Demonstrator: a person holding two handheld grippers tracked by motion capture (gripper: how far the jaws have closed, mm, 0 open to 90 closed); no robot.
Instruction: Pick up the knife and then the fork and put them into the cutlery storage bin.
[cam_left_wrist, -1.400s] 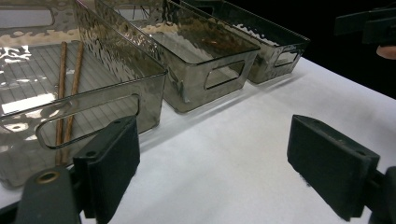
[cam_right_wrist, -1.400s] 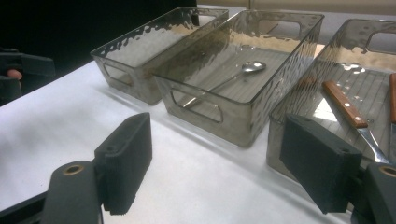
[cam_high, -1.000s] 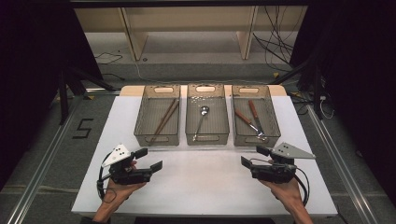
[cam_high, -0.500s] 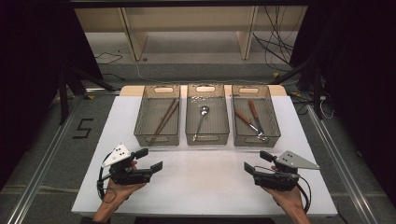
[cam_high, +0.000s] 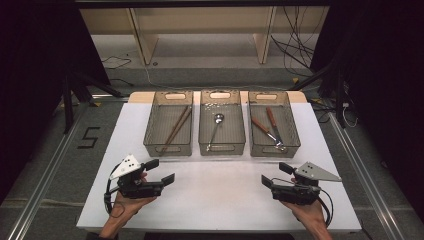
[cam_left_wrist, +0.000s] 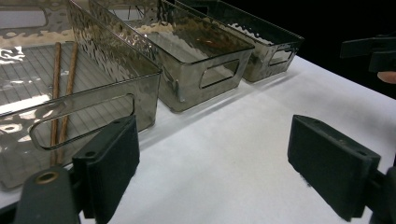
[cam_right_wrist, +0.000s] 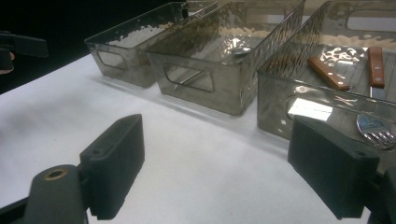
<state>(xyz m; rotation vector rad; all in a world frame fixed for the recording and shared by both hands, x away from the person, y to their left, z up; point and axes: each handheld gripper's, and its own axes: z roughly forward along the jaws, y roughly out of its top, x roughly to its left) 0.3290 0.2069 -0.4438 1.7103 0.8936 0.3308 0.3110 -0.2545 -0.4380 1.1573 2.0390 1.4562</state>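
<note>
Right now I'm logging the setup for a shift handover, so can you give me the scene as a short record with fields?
surface: white table
left bin: two brown chopsticks
middle bin: one metal spoon
right bin: two wooden-handled utensils, one a fork by its tines in the right claw view
left claw: open, holding nothing, over bare table near the front edge
right claw: open, holding nothing, over bare table near the front edge
contact with bins: none
</note>
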